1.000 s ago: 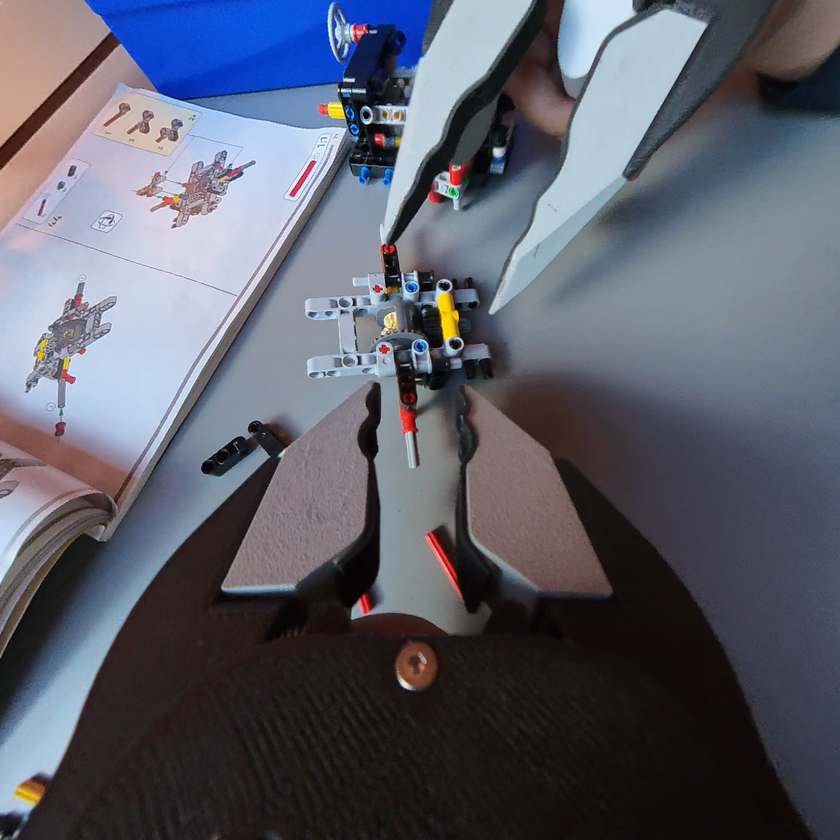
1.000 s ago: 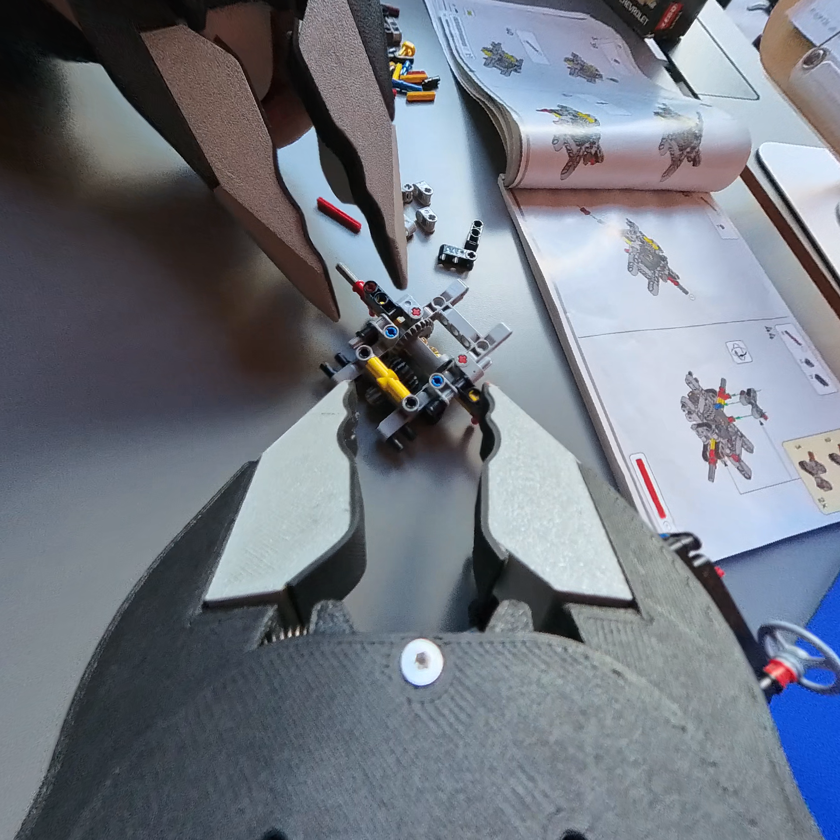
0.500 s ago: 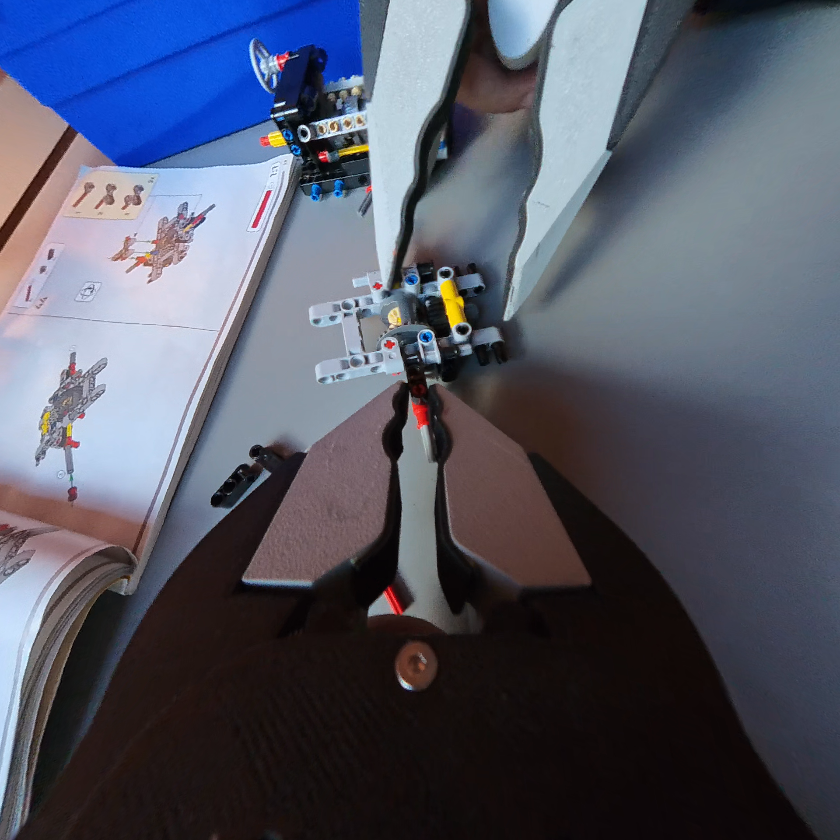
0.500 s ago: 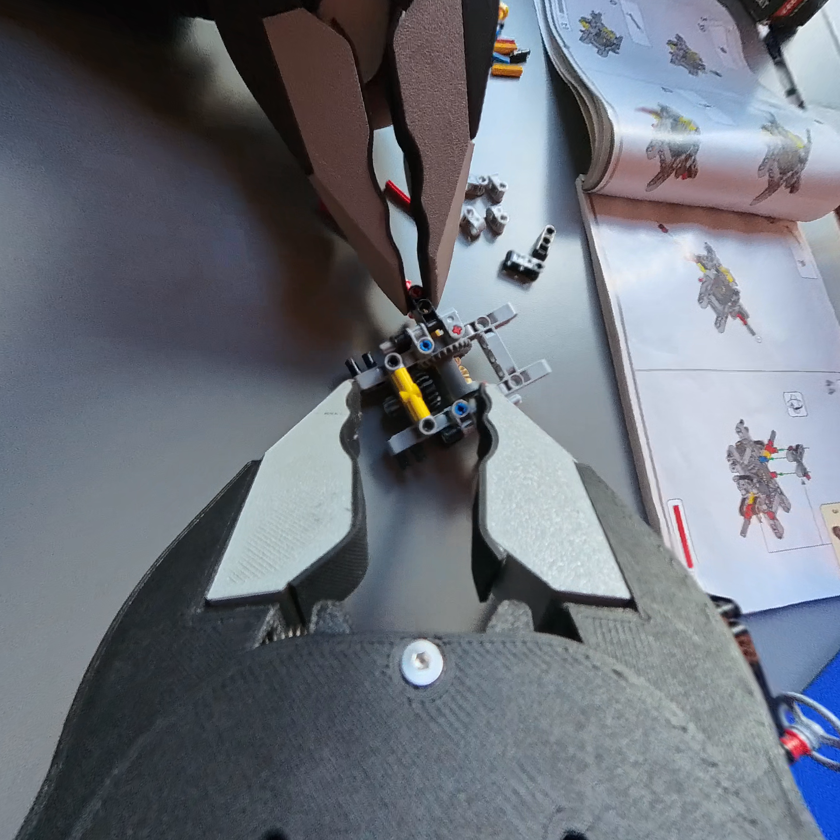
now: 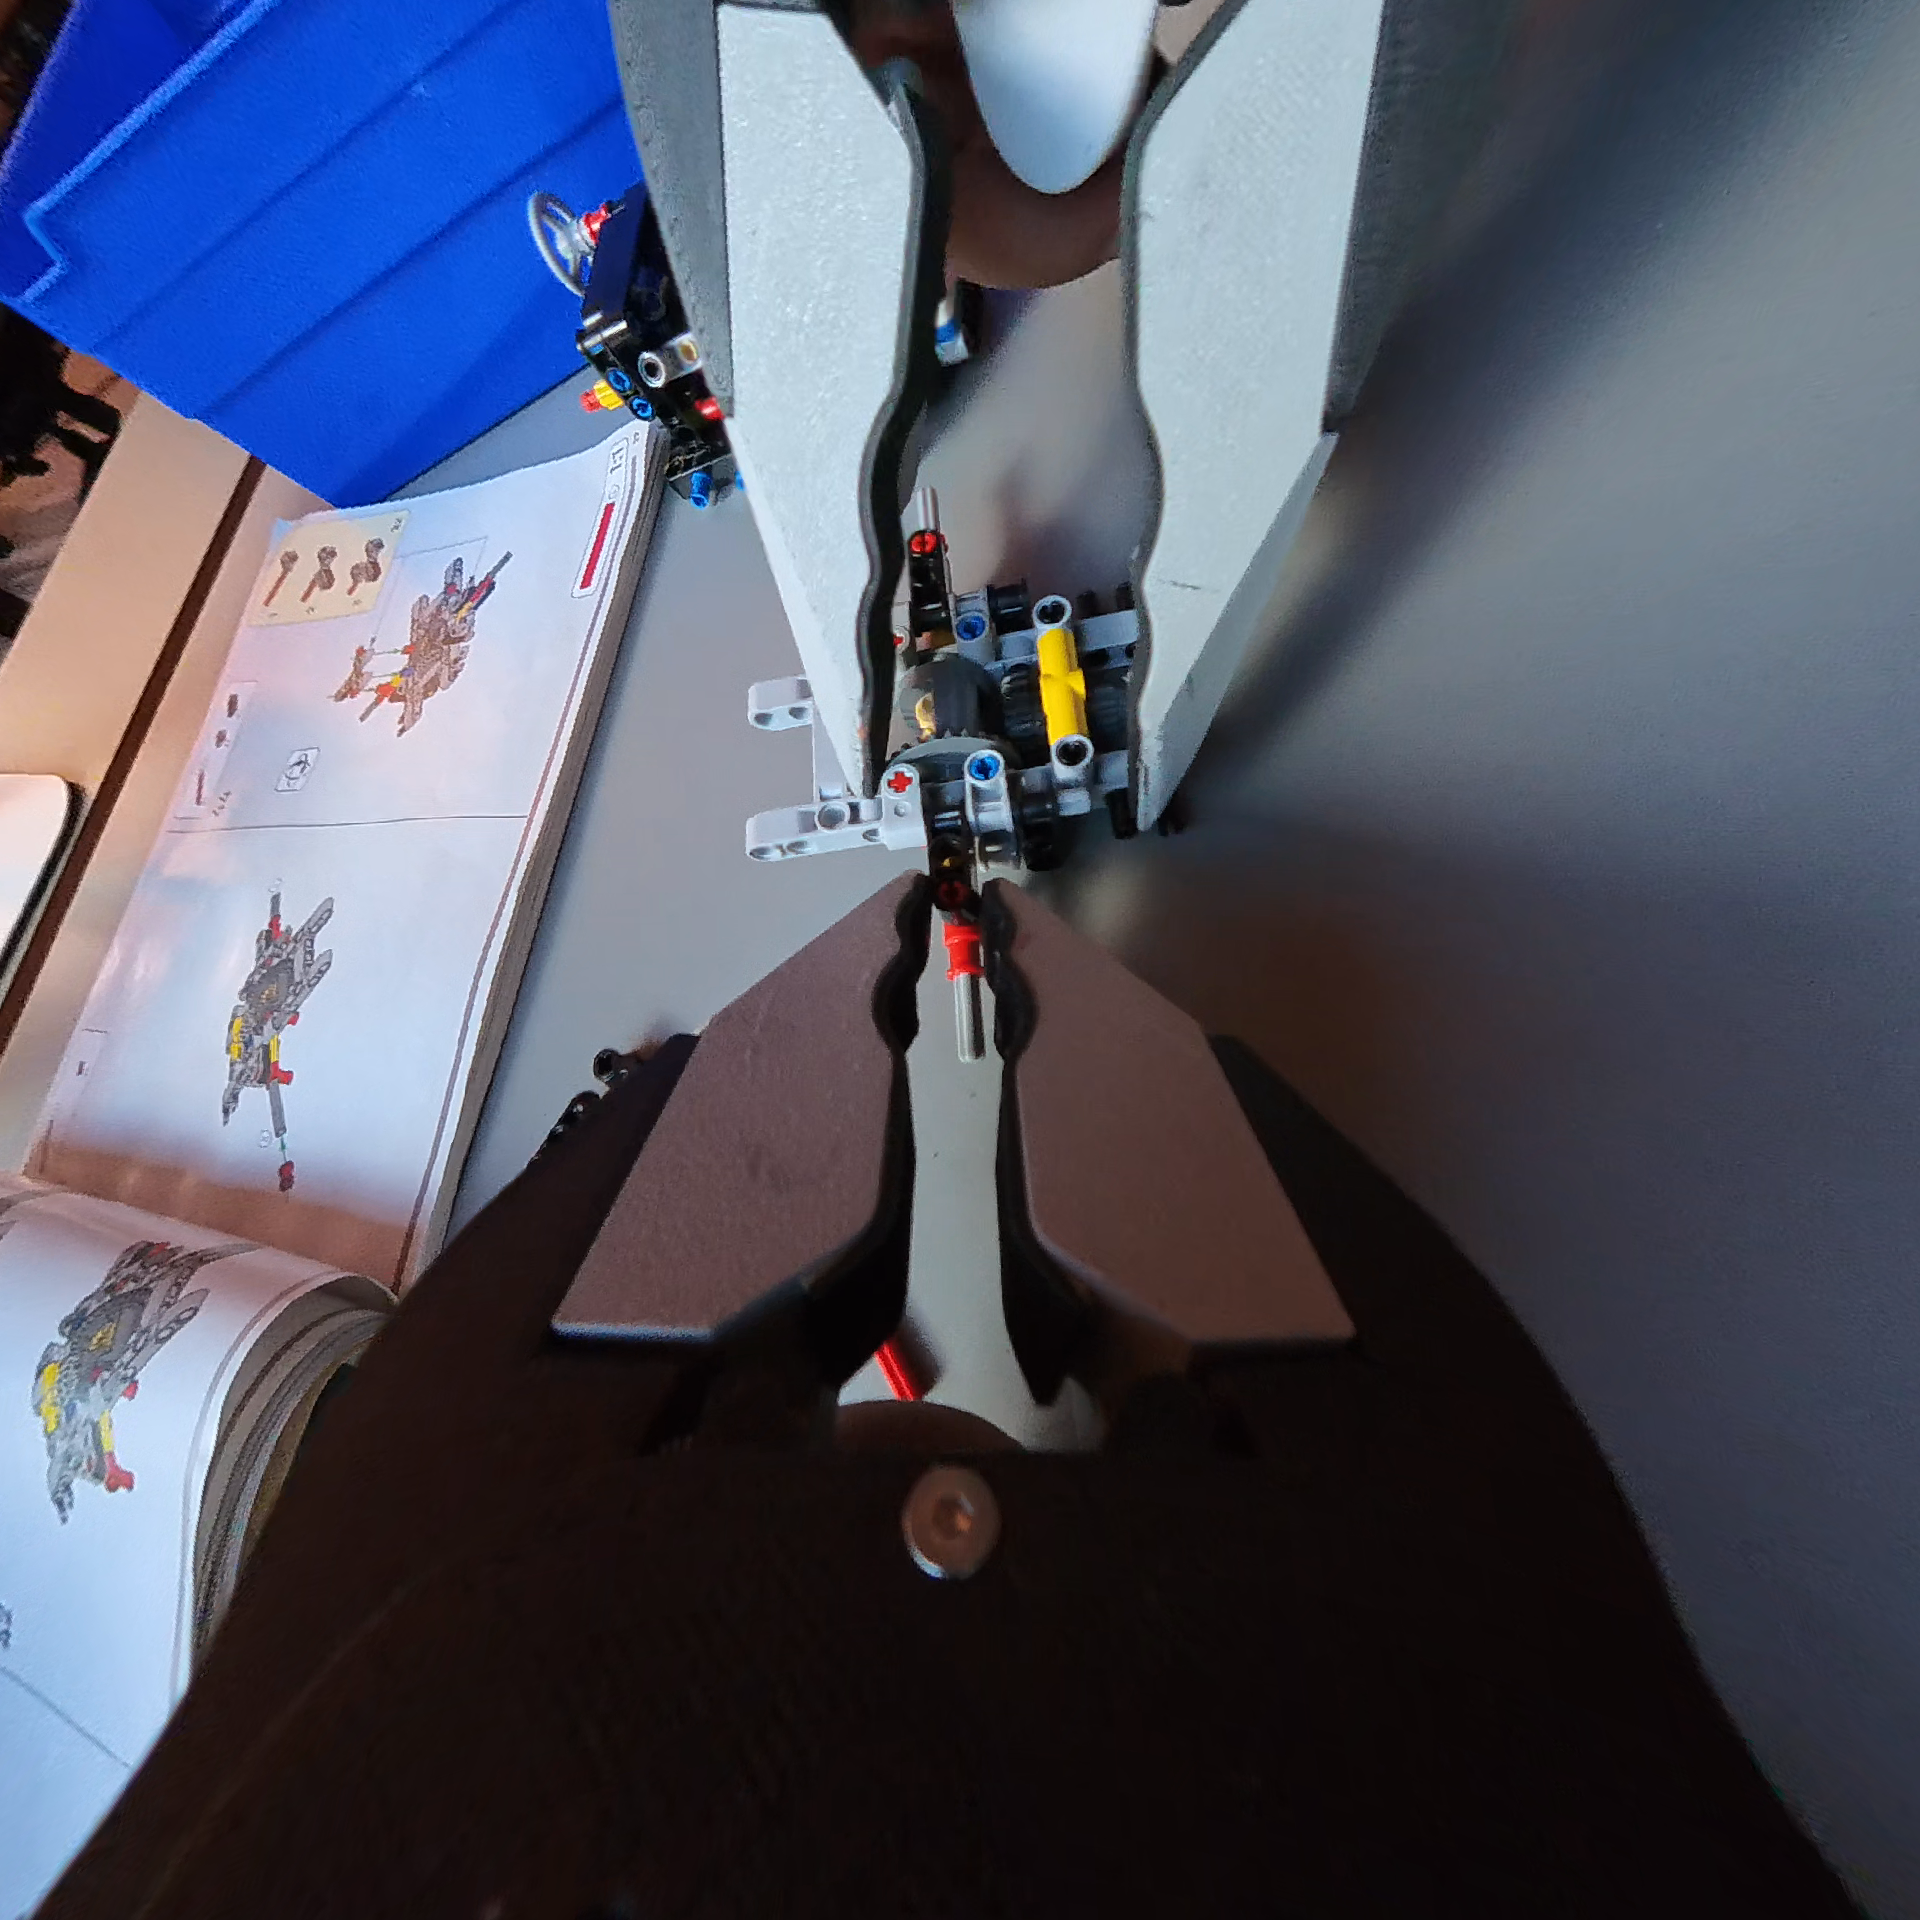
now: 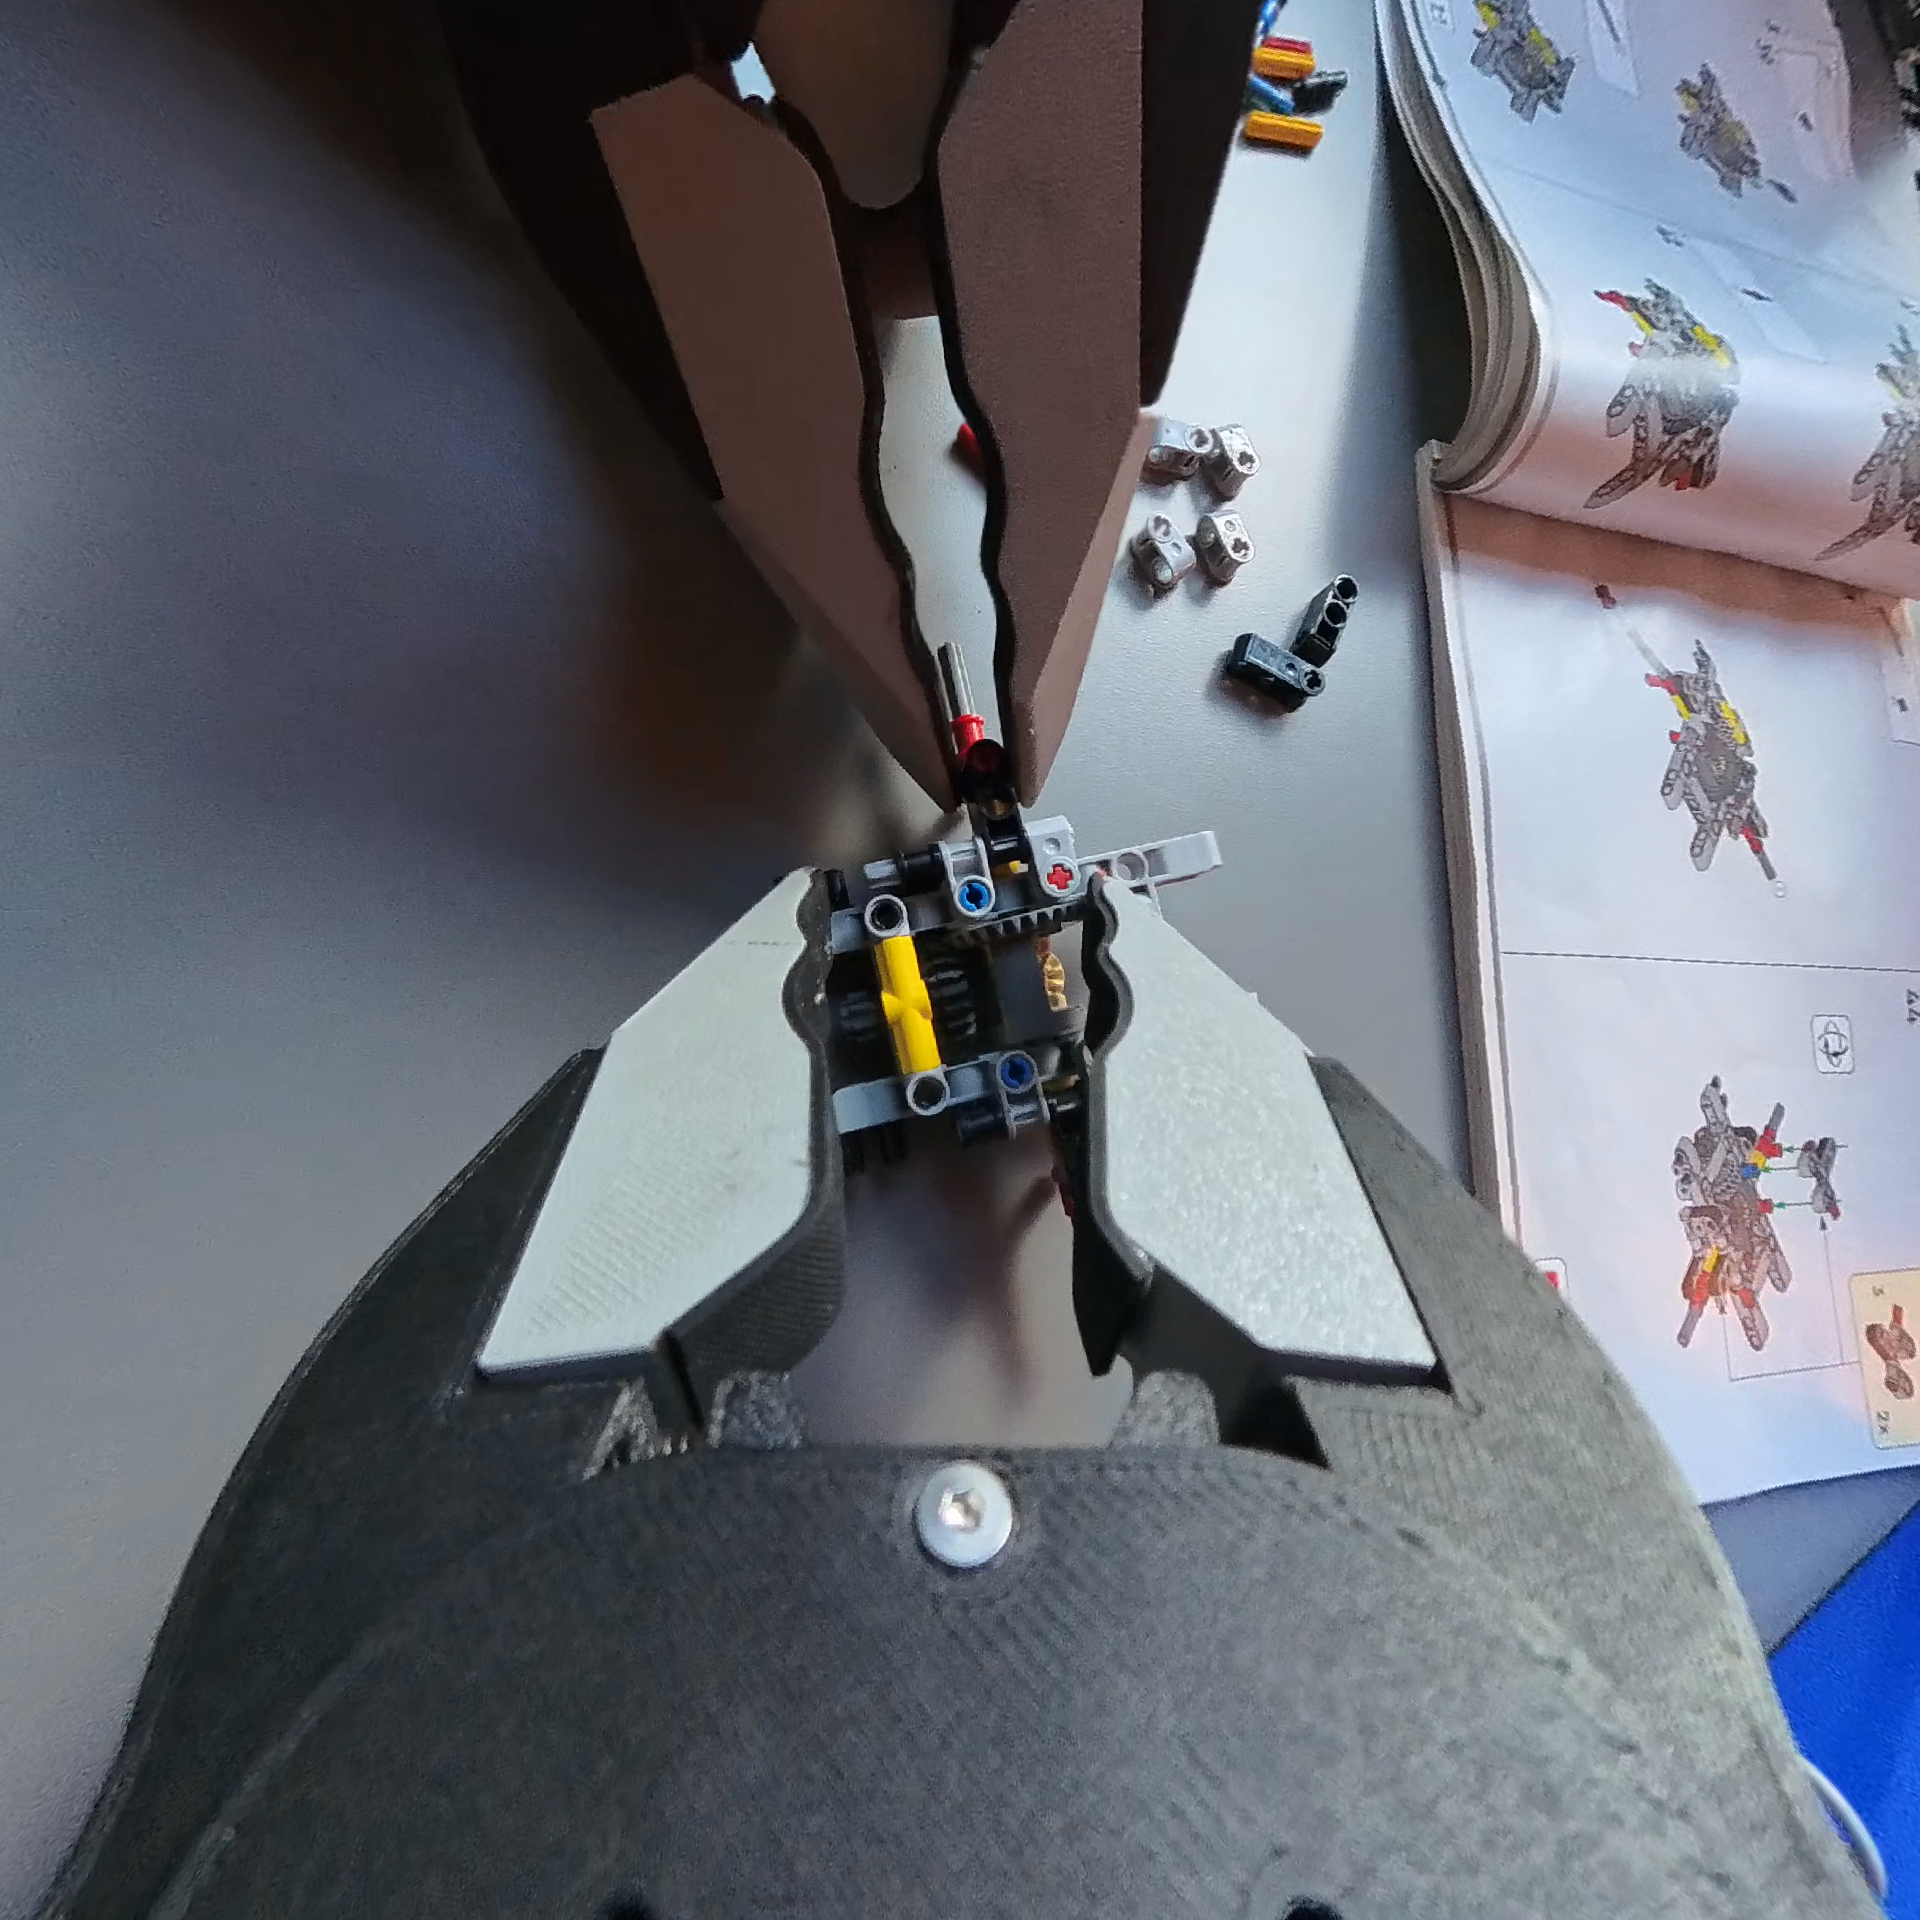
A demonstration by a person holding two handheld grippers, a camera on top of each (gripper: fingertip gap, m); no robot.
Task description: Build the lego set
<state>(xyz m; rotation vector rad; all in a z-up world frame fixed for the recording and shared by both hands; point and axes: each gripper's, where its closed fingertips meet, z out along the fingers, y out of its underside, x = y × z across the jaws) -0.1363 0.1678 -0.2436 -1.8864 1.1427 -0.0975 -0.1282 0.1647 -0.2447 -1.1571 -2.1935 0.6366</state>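
Tongs, left [image 5: 954, 902]: brown fingers nearly closed, tips pinching the black connector and red bush of a grey axle [image 5: 968, 1013] that sticks out of the small gear assembly [image 5: 1023, 717]. Tongs, right [image 6: 951, 940]: pale grey fingers set wide, pressing on both flanks of the same assembly, which sits on the grey surface [image 6: 260, 623] at frame centre in both views.

Left wrist view only: blue bin [image 5: 312, 260] upper left, a second black brick build with a grey wheel [image 5: 634, 312] just before it, one red rod [image 5: 899, 1371] showing low between the left fingers.

Right wrist view only: four small grey connectors [image 6: 1195, 499] in two pairs upper right of centre, two black connectors [image 6: 1294, 644] touching just below them, a cluster of coloured pins [image 6: 1283, 99] at top, count unclear.

Both views: one open instruction booklet [image 5: 343, 831], left edge in one, right edge in the other.
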